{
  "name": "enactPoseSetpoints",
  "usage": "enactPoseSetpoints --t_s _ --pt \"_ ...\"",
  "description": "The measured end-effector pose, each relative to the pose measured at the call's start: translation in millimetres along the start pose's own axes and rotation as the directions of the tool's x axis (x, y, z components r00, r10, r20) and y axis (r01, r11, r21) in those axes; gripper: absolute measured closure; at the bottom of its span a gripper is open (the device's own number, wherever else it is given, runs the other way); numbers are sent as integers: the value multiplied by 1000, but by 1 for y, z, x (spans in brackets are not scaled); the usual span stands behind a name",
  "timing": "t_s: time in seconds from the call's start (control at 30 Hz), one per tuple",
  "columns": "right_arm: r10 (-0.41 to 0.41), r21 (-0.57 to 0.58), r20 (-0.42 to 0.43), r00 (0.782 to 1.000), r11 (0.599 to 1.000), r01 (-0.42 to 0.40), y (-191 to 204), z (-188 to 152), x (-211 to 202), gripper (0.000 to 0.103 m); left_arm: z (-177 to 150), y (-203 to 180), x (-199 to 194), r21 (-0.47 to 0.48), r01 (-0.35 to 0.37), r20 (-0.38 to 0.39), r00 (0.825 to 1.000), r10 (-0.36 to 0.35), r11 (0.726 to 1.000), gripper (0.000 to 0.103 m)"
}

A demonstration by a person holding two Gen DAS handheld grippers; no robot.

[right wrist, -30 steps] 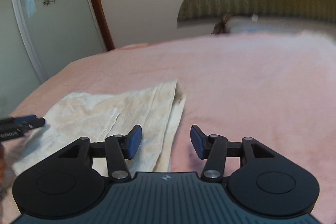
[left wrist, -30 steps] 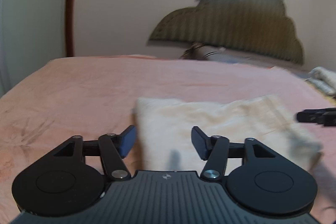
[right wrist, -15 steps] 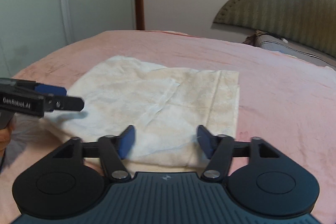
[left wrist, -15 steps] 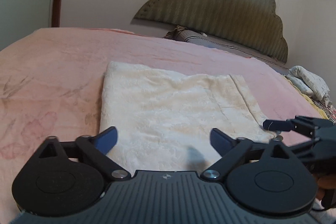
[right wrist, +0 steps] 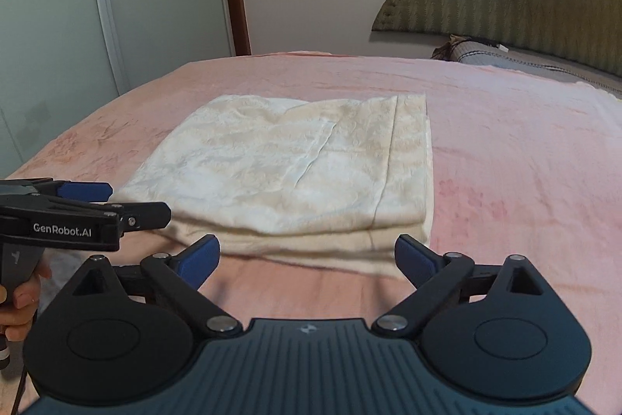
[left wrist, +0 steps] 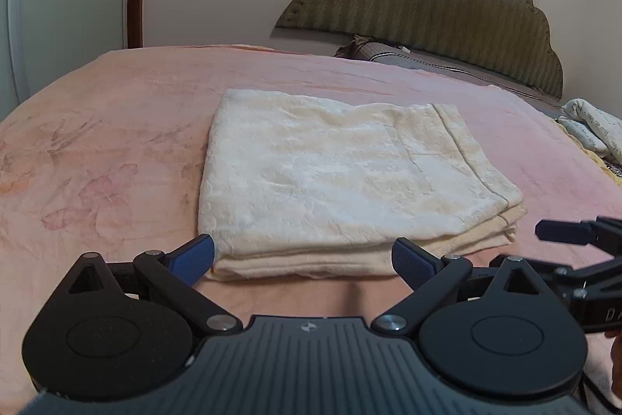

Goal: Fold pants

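Cream pants point(left wrist: 334, 181) lie folded in a thick, flat rectangle on the pink bed point(left wrist: 116, 127). My left gripper point(left wrist: 303, 255) stands open just short of the fold's near edge, its blue pads wide apart and touching no cloth. In the right wrist view the pants point(right wrist: 295, 166) lie straight ahead. The jaws of my right gripper point(right wrist: 307, 251) are opening, with nothing between them; the stacked near edge lies just beyond their tips. Each gripper shows in the other's view: the left gripper point(right wrist: 140, 201) at the pants' left corner, a right finger point(left wrist: 563, 233) at the right corner.
A padded green headboard point(left wrist: 447, 2) and a grey pillow point(left wrist: 427, 59) are at the far end of the bed. A white patterned cloth point(left wrist: 594, 127) lies at the right edge. A glass sliding door point(right wrist: 77, 26) stands on the left. A hand point(right wrist: 21, 294) grips the left handle.
Both grippers have drawn back off the pants toward their near edge, and both pairs of jaws have spread much wider. The folded pants lie still.
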State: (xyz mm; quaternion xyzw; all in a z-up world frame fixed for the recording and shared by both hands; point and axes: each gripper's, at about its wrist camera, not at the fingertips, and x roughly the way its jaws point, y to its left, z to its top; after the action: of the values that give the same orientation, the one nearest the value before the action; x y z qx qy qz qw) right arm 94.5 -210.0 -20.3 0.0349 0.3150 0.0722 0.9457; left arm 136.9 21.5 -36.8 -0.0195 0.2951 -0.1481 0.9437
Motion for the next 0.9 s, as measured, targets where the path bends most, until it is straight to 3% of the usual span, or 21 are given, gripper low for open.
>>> enactPoseSetpoints --t_s 0.5,0.9 --pt "16 43 -79 997 999 -13 22 -37 -21 5 -34 -7 -6 21 -32 -62 998 33 999 4" --pt "-64 61 -86 994 996 69 33 -45 -8 1 -45 -9 -9 37 -69 -42 997 70 997 2"
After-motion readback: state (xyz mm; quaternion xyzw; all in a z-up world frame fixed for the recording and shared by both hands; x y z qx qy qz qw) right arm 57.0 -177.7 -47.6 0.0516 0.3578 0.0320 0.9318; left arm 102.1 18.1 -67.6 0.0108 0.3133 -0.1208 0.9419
